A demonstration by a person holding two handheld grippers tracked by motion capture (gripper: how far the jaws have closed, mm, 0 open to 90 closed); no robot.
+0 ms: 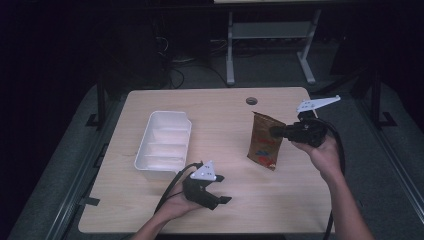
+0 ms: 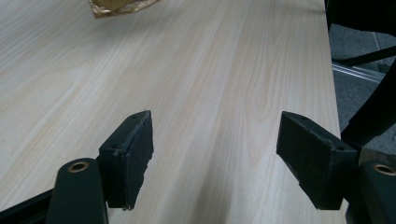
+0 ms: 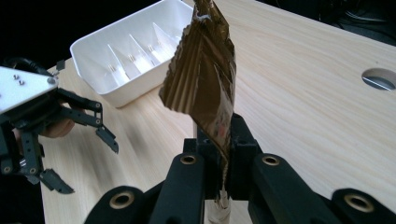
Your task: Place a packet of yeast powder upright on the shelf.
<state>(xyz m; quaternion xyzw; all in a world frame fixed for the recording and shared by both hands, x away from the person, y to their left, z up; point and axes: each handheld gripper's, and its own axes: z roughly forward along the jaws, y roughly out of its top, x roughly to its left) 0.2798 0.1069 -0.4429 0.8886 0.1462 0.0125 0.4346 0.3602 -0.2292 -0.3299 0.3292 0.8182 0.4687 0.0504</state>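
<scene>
High view: right gripper (image 1: 278, 131) clamps the brown pouch (image 1: 264, 141) upright; left gripper (image 1: 220, 189) gapes wide, well apart

A tray (image 1: 165, 140) was set on the left half of the desk (image 1: 220, 210), with a snack bag (image 1: 265, 142) held upright well to its right. The left gripper (image 1: 222, 189) was placed just in front of the tray, and the right gripper (image 1: 277, 131) was found at the bag's right side.
</scene>
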